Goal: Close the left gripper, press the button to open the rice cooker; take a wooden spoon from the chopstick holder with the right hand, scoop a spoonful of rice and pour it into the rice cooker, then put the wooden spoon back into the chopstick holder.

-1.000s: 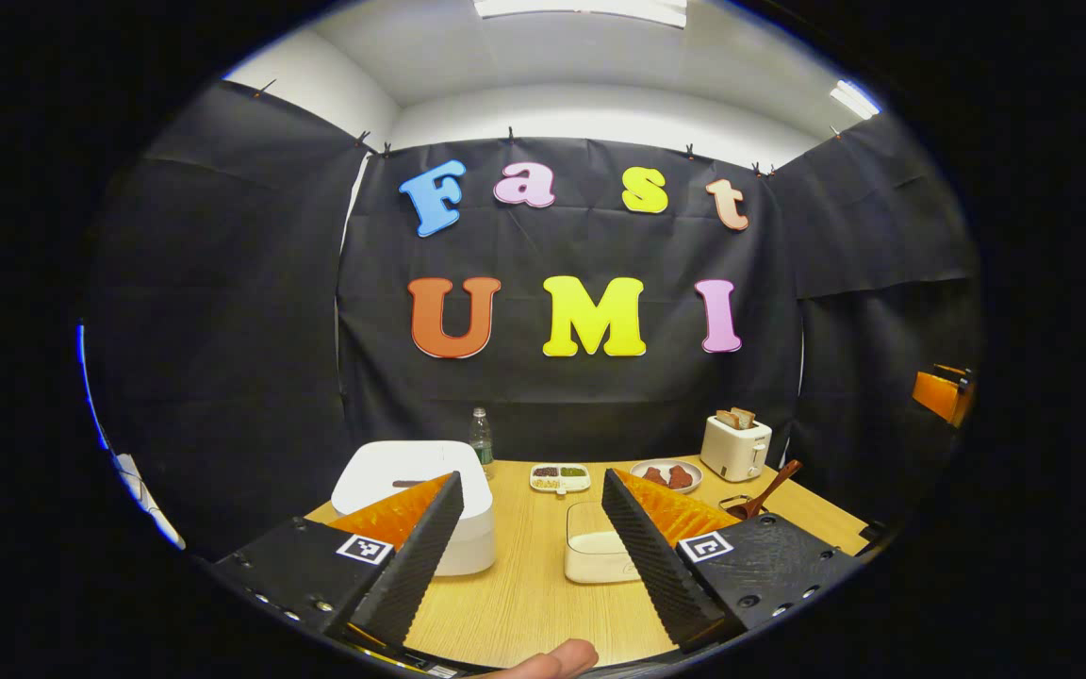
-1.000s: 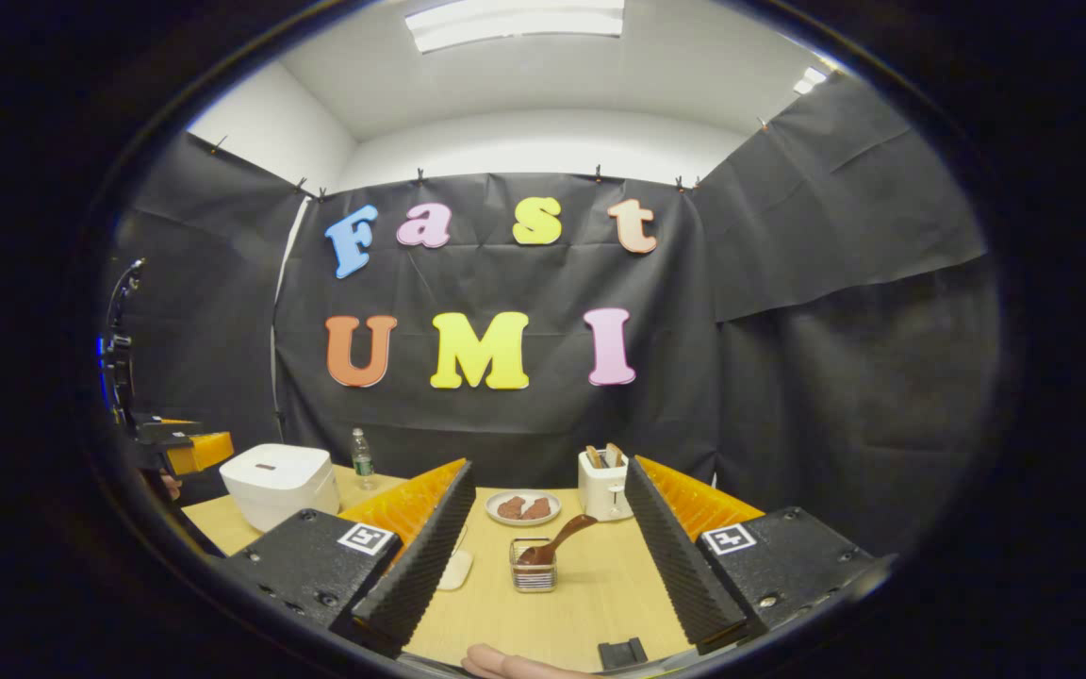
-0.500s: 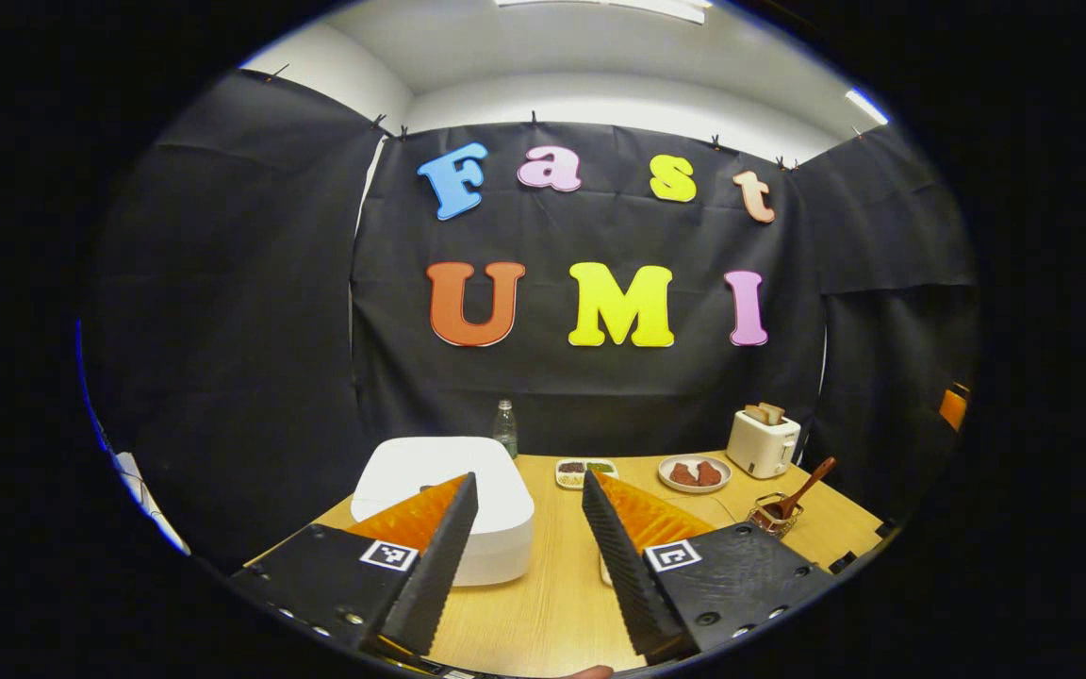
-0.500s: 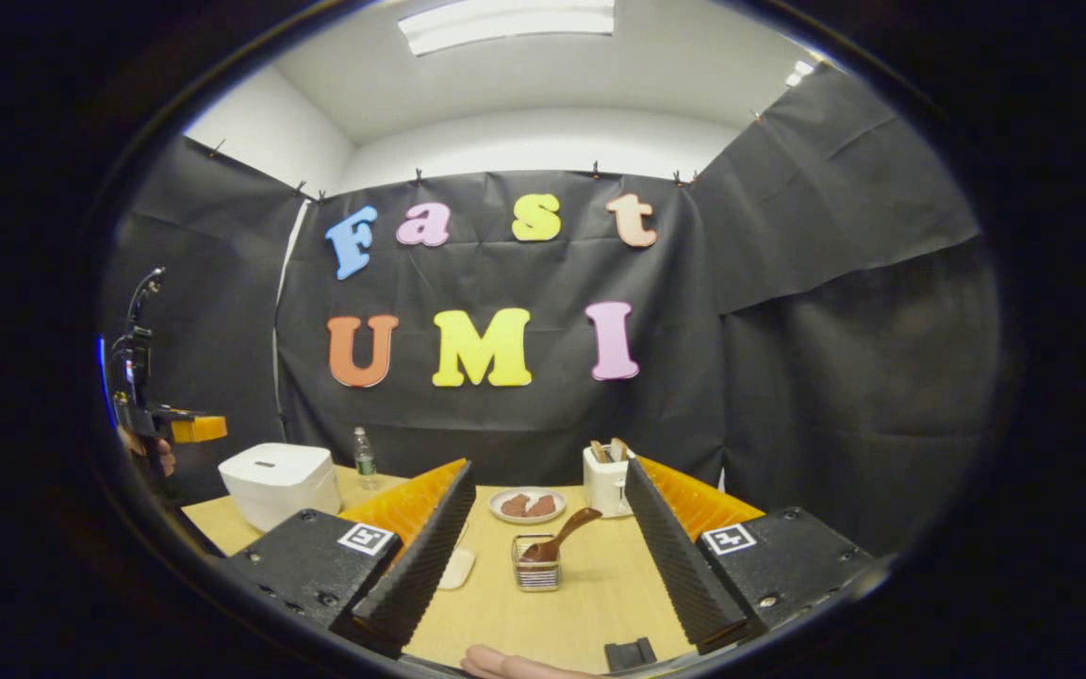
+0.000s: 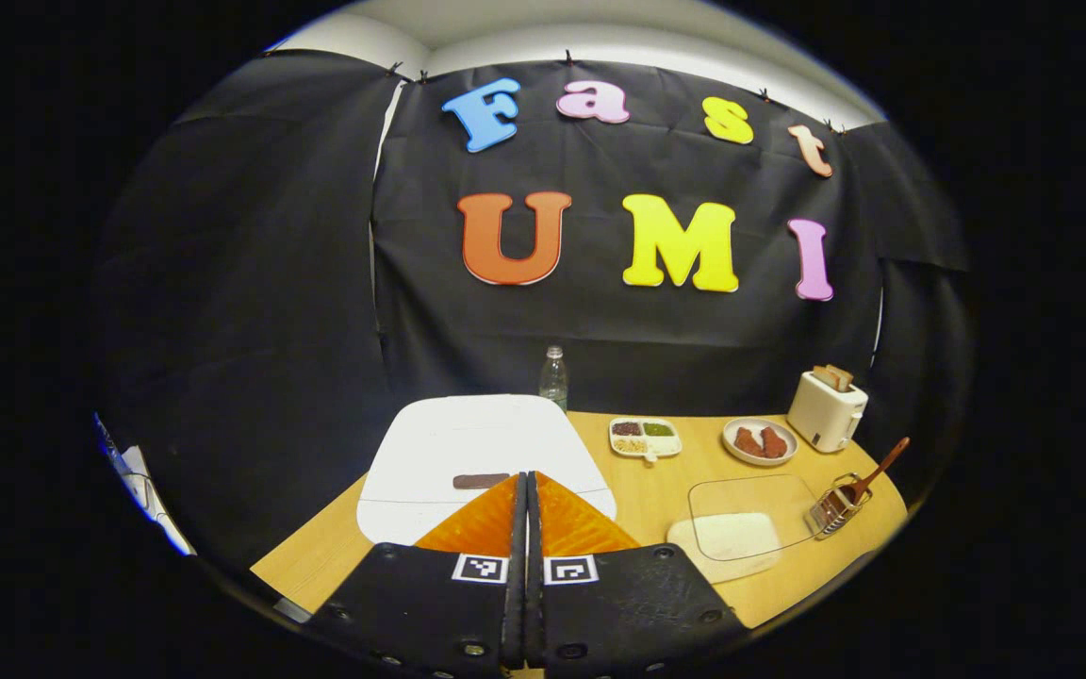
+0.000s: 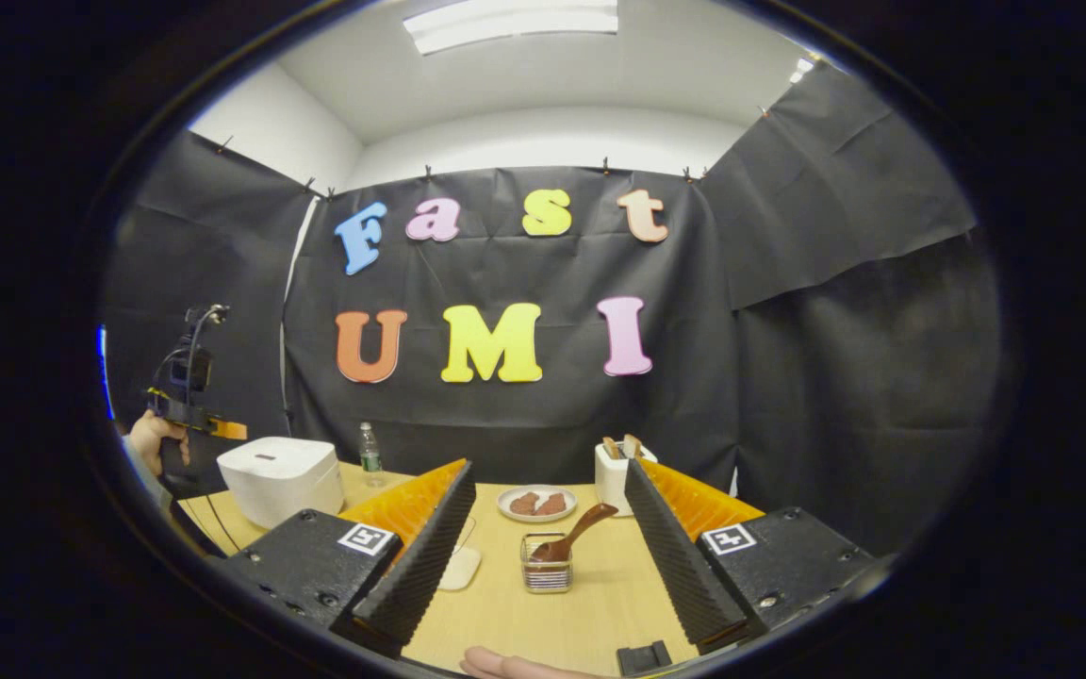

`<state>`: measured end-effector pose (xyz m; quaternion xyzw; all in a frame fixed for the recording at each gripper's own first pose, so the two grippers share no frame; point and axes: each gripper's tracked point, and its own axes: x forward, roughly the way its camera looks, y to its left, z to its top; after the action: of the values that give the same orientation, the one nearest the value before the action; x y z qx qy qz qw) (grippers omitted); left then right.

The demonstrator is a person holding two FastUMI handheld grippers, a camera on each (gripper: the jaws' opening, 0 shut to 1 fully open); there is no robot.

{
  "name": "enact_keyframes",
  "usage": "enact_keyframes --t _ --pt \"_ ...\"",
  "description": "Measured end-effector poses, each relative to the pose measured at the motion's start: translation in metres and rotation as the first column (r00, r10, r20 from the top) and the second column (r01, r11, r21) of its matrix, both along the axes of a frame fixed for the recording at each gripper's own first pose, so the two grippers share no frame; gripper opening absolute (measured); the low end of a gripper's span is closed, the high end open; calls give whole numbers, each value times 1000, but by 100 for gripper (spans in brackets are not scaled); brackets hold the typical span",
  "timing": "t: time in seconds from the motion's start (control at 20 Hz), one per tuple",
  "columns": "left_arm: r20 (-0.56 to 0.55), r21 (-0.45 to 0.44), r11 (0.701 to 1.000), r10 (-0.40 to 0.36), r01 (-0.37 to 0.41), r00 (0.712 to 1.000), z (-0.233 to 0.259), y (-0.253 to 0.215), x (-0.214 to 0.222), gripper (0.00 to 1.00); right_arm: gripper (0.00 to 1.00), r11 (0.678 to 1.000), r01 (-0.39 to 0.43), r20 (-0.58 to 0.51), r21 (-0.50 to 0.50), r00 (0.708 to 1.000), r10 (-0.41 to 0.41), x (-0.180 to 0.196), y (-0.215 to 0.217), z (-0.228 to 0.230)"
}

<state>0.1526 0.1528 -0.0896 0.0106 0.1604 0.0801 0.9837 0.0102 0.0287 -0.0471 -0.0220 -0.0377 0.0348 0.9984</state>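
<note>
In the left gripper view, my left gripper point(image 5: 526, 477) is shut with nothing between its fingers. Its tips hang just above the white rice cooker point(image 5: 477, 443), close to the dark button point(image 5: 480, 481) on the closed lid. A wooden spoon point(image 5: 875, 466) stands in the wire chopstick holder point(image 5: 833, 510) at the right, beside a clear container of rice point(image 5: 736, 530). In the right gripper view, my right gripper point(image 6: 548, 467) is open and empty, and the wooden spoon point(image 6: 579, 531) and chopstick holder point(image 6: 546, 573) lie ahead between its fingers. At the far left the left gripper point(image 6: 192, 415) is over the rice cooker point(image 6: 279, 476).
A water bottle point(image 5: 553, 377), a divided dish point(image 5: 645, 437), a plate of brown food point(image 5: 758, 440) and a toaster with bread point(image 5: 826, 410) line the back of the wooden table point(image 5: 656, 490). A hand point(image 6: 152, 438) holds the left gripper.
My left gripper has gone from open to shut and moved forward and down over the rice cooker's lid. The right gripper has hardly moved.
</note>
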Motion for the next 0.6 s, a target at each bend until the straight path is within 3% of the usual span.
enact_keyframes --t 0.3,0.6 --pt "-146 26 996 85 -82 986 -50 34 56 0 100 1000 2 -55 7 998 -2 31 -14 -34" --pt "-203 6 992 123 -125 971 -64 40 54 0 100 999 13 -93 42 996 -9 48 -36 -54"
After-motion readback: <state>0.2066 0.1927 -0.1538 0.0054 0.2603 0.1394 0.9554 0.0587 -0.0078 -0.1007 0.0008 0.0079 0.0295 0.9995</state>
